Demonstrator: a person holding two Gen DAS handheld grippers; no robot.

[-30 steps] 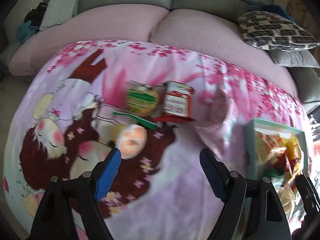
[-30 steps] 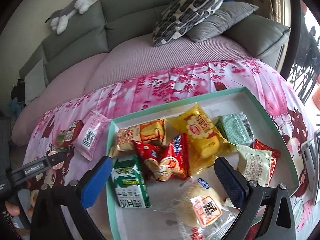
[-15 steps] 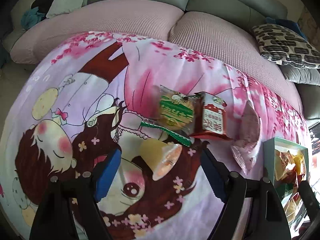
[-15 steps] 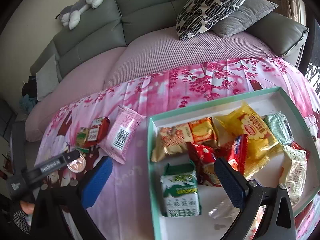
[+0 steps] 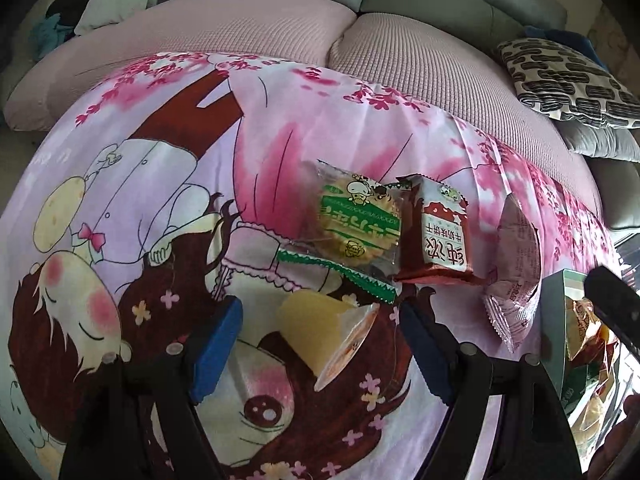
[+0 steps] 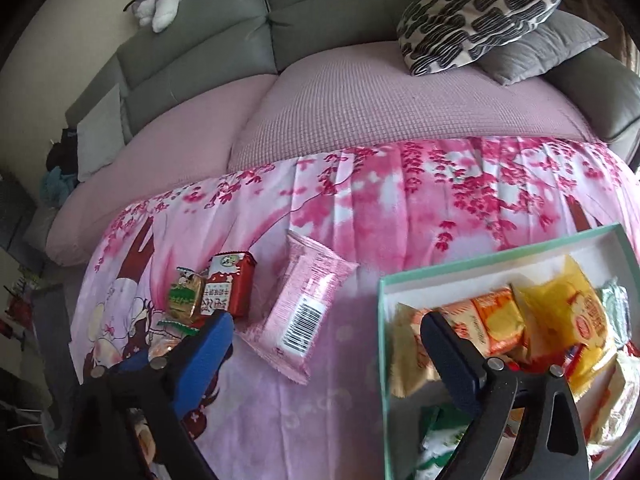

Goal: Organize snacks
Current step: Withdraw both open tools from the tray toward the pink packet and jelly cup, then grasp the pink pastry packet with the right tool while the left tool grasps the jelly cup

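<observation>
A pink cartoon-print cloth (image 5: 168,184) covers the desk in front of a grey sofa with pink seat covers (image 6: 360,92). The left gripper (image 5: 320,346) points steeply down with its jaws wide apart, straddling a small yellow jelly cup with a foil lid (image 5: 324,332) that lies on its side between them; the blue pads (image 5: 218,344) do not touch it. Just beyond the cup lie a green-labelled clear-wrapped biscuit (image 5: 354,220) and, touching its right side, a red-and-white biscuit packet (image 5: 438,236). A pale pink snack packet with a barcode (image 6: 304,308) lies further right, beside a mint-green shallow box (image 6: 480,258) crowded with yellow, orange and green snack packs. The right gripper (image 6: 326,346) hovers over the box's left edge and the pink packet, jaws broad but closing, gripping nothing.
</observation>
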